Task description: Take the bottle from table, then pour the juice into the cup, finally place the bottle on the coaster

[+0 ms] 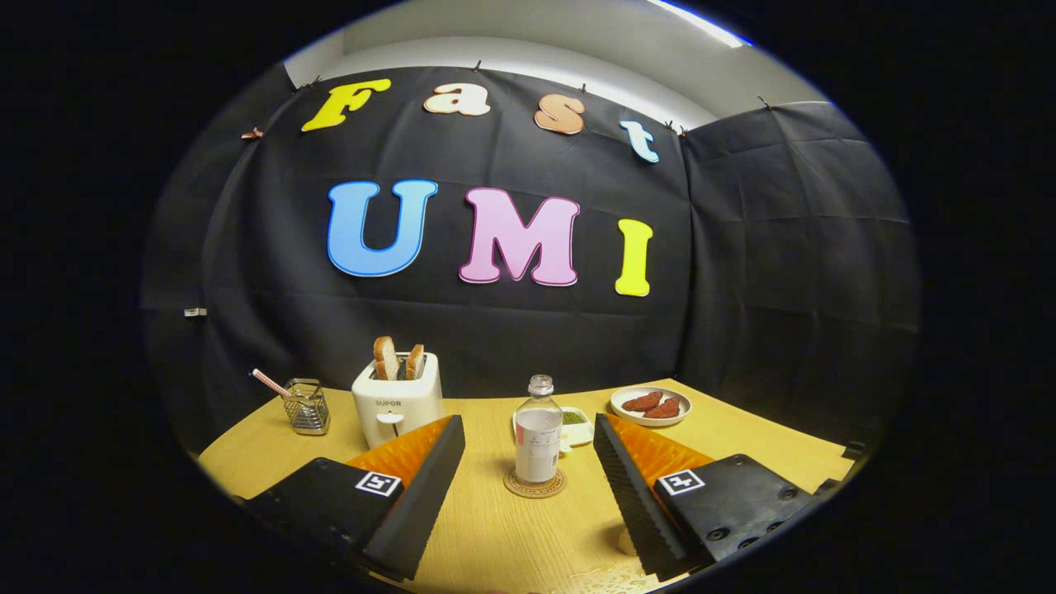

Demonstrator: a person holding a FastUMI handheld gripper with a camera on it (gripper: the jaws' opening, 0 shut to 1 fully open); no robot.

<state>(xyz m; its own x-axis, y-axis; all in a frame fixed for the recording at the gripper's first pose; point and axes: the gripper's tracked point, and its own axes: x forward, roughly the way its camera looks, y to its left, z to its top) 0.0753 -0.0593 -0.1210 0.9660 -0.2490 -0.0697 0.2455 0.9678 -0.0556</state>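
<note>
My tongs (528,462) stand wide open and hold nothing. One finger lies to each side of the bottle (538,436), which stands upright just ahead of them and touches neither. The bottle rests on a round coaster (535,484) on the wooden tabletop (495,536).

The bottle is clear, with a narrow neck, no cap that I can see, and a pale label around its body. It looks part full of a whitish liquid. The coaster is thin, flat and brownish, perhaps cork. I cannot pick out the cup with certainty; a small pale object sits by the inner edge of my right finger, too hidden to name.

With the bottle already on the coaster, I judge the task is near its end. I would draw straight back, keeping the fingers spread, so that neither brushes the smooth, top-heavy bottle and tips it.

Behind the bottle is a small white dish (575,425) of something green. Beyond it to the right is a plate (651,406) of reddish food. To the left stand a glossy white toaster (397,403) with two bread slices and a wire holder (306,407).
</note>
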